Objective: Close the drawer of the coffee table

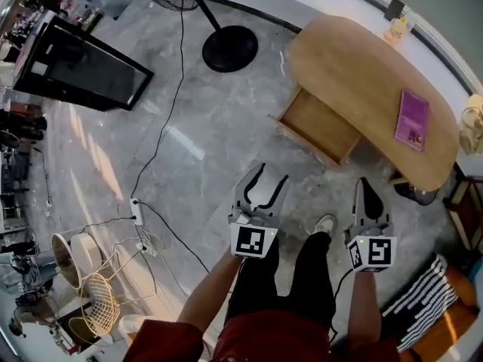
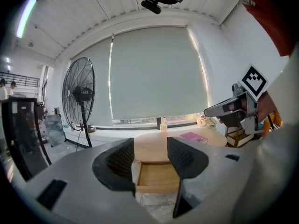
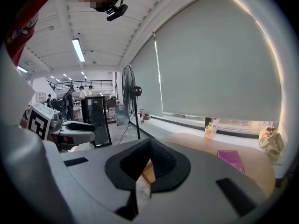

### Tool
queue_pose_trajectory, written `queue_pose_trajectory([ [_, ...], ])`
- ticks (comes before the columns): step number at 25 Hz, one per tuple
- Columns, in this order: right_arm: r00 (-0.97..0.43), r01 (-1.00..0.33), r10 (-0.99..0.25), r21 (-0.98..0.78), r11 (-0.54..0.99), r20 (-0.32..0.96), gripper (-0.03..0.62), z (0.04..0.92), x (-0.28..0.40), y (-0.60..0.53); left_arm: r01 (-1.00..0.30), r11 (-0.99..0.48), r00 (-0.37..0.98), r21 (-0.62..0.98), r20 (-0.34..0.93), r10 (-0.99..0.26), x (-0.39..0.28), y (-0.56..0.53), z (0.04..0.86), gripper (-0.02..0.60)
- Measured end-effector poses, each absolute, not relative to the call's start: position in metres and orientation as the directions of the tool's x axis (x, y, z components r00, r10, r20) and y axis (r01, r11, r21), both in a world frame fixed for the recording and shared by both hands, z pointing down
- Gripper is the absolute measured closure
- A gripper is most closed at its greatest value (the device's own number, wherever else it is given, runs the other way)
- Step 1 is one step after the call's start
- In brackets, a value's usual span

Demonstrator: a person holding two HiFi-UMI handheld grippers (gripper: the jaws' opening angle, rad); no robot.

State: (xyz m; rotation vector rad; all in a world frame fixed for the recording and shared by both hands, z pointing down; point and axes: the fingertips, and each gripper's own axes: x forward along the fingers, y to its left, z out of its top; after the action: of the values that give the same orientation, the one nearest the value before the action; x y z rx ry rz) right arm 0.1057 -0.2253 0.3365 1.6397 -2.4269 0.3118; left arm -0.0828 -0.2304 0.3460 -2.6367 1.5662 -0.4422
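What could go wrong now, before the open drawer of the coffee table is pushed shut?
1. The left hand-held gripper is open; a jaw might hook the rim of the drawer instead of pushing it flat.
2. A black cable lies on the floor beside the person's legs; a step could snag it.

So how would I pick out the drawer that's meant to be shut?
Look for the rounded wooden coffee table beside the window wall. From its side facing the person juts the drawer, pulled out and empty. Unlike the purple booklet and bottle on top, it hangs below the tabletop.
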Motion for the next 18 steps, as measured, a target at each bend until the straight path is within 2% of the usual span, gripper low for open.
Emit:
queue_pose_trajectory([
  [9, -0.361, -0.931, -0.844, -0.102, 0.351, 0.396, 0.597, 0.542, 0.114, -0.195, -0.815, -0.569, 0.513, -0.108, 0.324, -0.795, -0.049, -0.225, 0.565, 0.364],
  [13, -0.373, -0.923, -0.832, -0.079, 0.376, 0.411, 0.597, 0.634, 0.116, -0.184, -0.773, -0.617, 0.55, -0.145, 0.332, -0.767, -0.034, -0.221, 0.653, 0.364],
  [18, -0.399, -0.906, -0.818, -0.04, 0.422, 0.414, 0.597, 0.726, 0.11, -0.192, -0.77, -0.629, 0.577, -0.107, 0.303, -0.758, -0.03, -0.228, 0.743, 0.364],
])
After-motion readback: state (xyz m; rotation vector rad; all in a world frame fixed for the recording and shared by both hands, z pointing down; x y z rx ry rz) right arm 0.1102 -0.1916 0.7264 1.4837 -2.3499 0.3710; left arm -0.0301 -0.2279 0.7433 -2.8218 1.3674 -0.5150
